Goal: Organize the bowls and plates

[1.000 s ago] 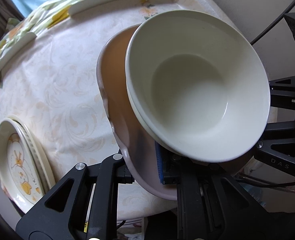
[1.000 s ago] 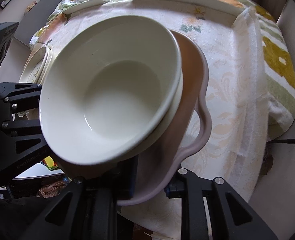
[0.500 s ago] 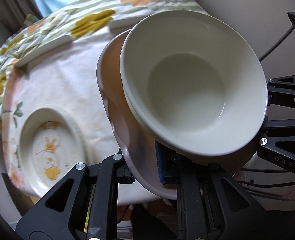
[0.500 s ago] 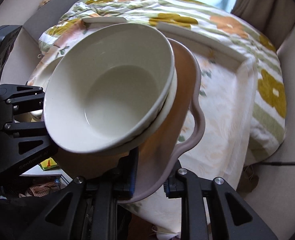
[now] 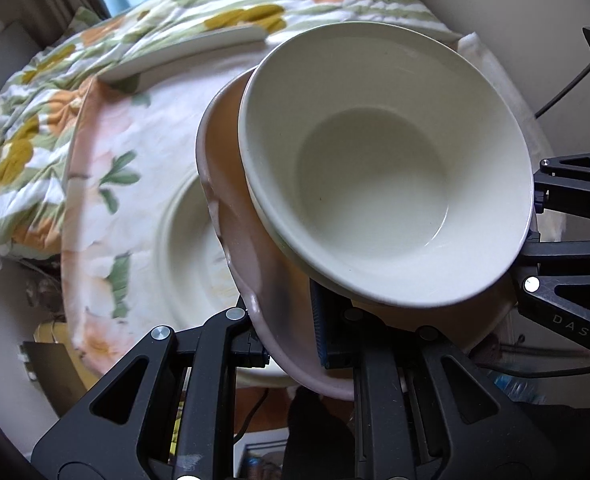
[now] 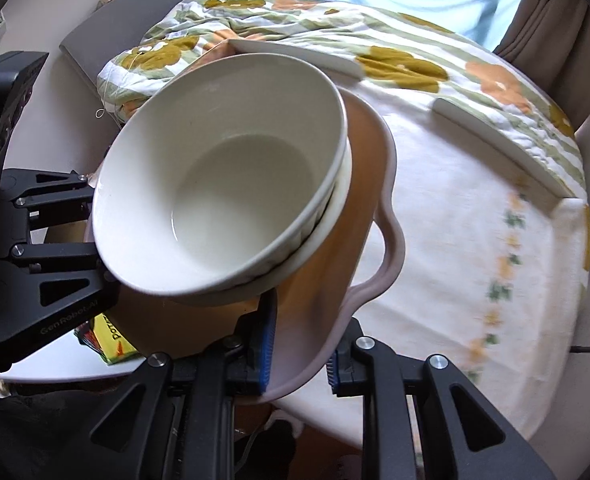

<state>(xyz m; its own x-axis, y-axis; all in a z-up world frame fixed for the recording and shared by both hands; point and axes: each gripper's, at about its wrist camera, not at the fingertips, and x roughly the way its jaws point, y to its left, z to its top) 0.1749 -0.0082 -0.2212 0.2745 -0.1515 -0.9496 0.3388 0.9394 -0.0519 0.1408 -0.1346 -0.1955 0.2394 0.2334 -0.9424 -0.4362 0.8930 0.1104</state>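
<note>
2 grippers, left [image 5: 291, 344] and right [image 6: 301, 354], each clamp opposite rims of the pink dish [image 5: 251, 280], which carries 2 nested bowls [image 5: 383, 168] above the table's [image 6: 475, 220] edge.

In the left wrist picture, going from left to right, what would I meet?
Crumpled floral quilt → cream plate on the tablecloth → scalloped pink serving dish → stacked cream ceramic bowls → the other black tool.

Black angular fingers [image 5: 215, 344], silver screws, blue pads [image 6: 269, 344], "DAS" and "GenRobot.AI" lettering.
</note>
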